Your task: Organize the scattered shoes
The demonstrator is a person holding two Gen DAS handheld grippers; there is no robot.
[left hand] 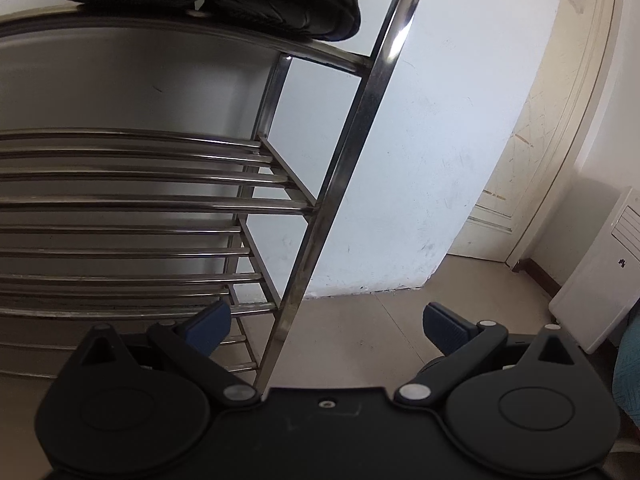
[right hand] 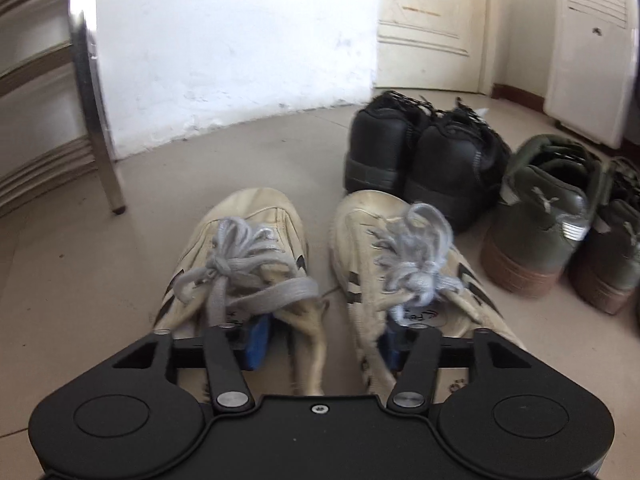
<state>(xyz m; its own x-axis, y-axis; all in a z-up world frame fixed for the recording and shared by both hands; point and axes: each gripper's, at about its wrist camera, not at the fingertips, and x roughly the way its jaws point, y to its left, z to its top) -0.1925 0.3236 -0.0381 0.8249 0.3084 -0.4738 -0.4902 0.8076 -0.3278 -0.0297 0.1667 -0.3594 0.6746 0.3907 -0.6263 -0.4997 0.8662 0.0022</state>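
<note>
Each gripper (left hand: 326,324) (right hand: 324,340) is matte black, with blue ribbed pads (left hand: 444,326), silver pivot rivets and round side discs

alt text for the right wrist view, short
The right claw stands open over a pair of cream sneakers with grey laces on a tiled floor, one blue pad inside each shoe's opening. Beyond them sit a black pair and an olive pair, with a metal rack leg at left.
</note>
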